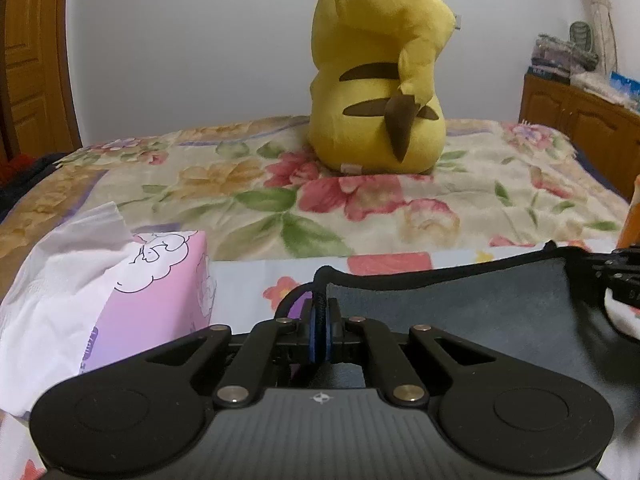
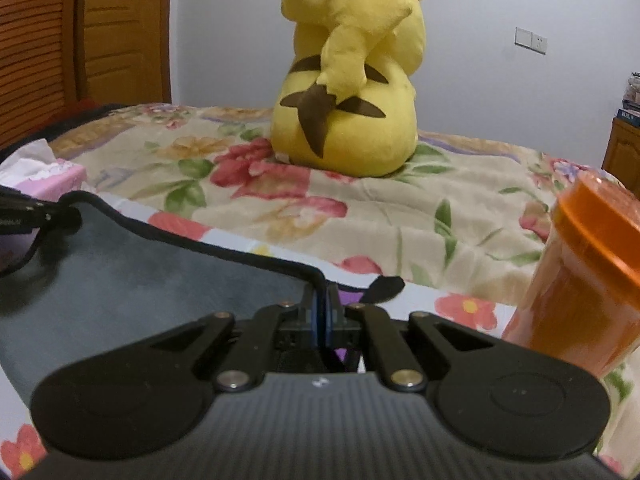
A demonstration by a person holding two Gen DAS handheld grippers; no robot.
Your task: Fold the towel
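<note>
You've got both corners pinched

Your left gripper (image 1: 320,332) and right gripper (image 2: 322,320) sit level, jaws clamped on the grey towel (image 1: 460,316) edge.

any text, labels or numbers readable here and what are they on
None can be read in full.
Tissue pack: purple print low on its side, too blurred to read; the top carries only a cartoon drawing.
Other claw's side, at the right edge of the left wrist view: pale embossed letters, cut off and too small.
Blue box on the cabinet: white lettering, too small.
Claw body: only a small round emblem, no words.
Plush toy: white tag, blank at this size.
</note>
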